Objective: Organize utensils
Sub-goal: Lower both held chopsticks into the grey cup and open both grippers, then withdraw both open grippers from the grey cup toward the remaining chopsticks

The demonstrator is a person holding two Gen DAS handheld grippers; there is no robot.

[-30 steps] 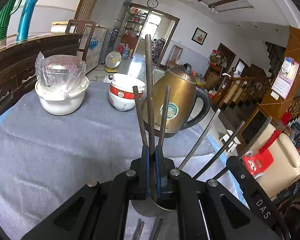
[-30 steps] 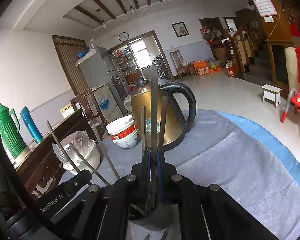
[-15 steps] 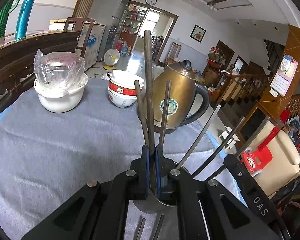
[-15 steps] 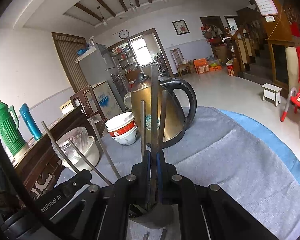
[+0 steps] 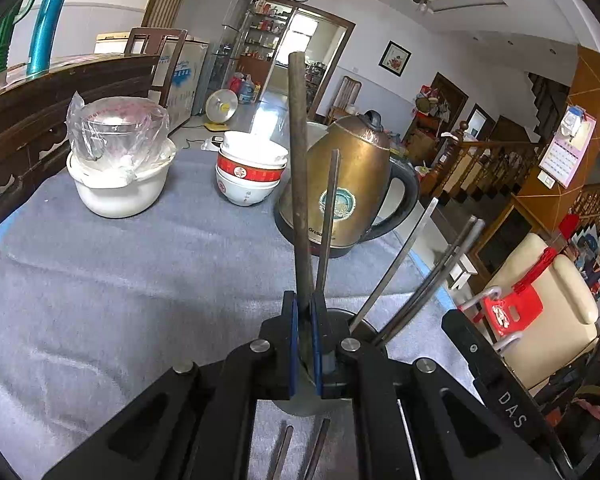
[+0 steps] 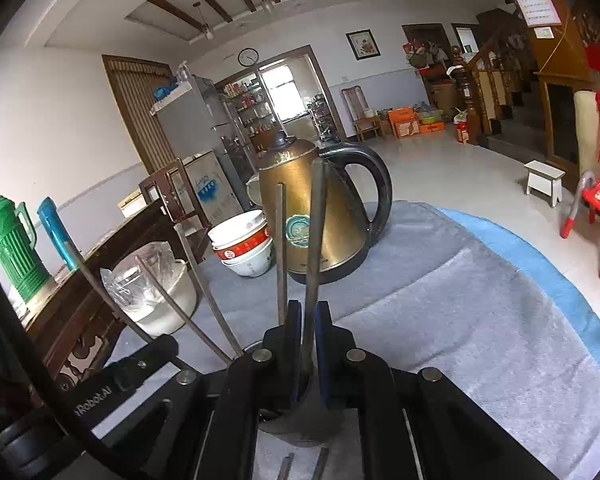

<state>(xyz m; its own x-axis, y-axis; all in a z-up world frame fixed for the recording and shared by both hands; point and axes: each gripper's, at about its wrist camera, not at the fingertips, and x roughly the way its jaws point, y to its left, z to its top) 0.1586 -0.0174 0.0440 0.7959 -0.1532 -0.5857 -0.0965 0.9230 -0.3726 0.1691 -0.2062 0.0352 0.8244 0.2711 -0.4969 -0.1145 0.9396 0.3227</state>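
Left wrist view: left fingers (image 5: 293, 332) clamp a chopstick (image 5: 300, 184) upright over the cup (image 5: 300, 406); right fingers (image 6: 324, 336) likewise pinch another chopstick (image 6: 314, 240).

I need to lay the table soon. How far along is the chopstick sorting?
Nearly done. Several chopsticks already stand in the metal cup. The left claw and the right claw each pinch one more upright chopstick over the cup. Left: release them, then collect two chopsticks lying on the grey cloth.
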